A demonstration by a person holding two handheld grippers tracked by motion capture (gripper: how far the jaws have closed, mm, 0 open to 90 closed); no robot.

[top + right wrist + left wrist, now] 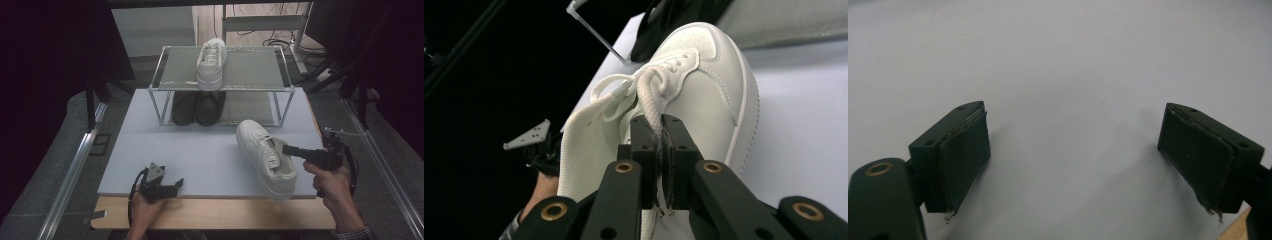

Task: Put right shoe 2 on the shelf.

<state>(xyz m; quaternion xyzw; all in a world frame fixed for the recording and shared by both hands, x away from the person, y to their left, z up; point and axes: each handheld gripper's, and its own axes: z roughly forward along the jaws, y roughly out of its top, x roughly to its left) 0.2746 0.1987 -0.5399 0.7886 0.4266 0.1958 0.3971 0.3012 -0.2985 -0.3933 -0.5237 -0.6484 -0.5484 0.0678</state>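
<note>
Here, in the high view, the white sneaker (266, 158) is seen just left of the right gripper (289, 150). In the left gripper view, the left gripper (1073, 150) is held open over the table (1073, 60). In the right gripper view, the sneaker's tongue edge is pinched between the closed jaws; the lift is best kept slow and the grip firm, so the sneaker is not dropped.

Dim room, dark at both sides. Pale grey tabletop (150, 150) w/ wood front edge, on grey carpet floor (55, 150). Metal rails (70, 175) run along L & R. Behind: white desk frame (265, 22), cables (280, 42) on floor.
</note>
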